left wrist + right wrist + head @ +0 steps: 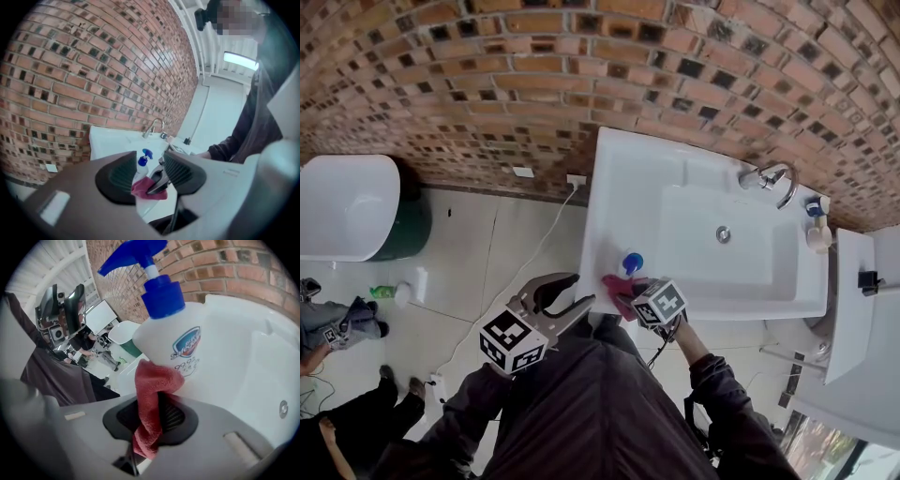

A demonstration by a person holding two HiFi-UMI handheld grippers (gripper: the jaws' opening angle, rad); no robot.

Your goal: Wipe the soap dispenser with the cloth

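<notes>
A white soap dispenser (630,266) with a blue pump top stands on the sink's (609,178) front left rim. Seen close in the right gripper view, the dispenser (187,352) fills the middle, label facing me. My right gripper (626,294) is shut on a red cloth (152,404), and the cloth (617,284) presses against the dispenser's lower side. My left gripper (570,294) hangs open a little to the left, off the sink's edge, holding nothing. Through its jaws I see the dispenser (142,164) and cloth (149,189).
A chrome tap (773,178) and small bottles (816,225) sit at the sink's far right. A brick wall (534,75) runs behind. A white toilet (347,206) stands at left, with a green bottle (386,292) on the tiled floor and people's legs (337,328) nearby.
</notes>
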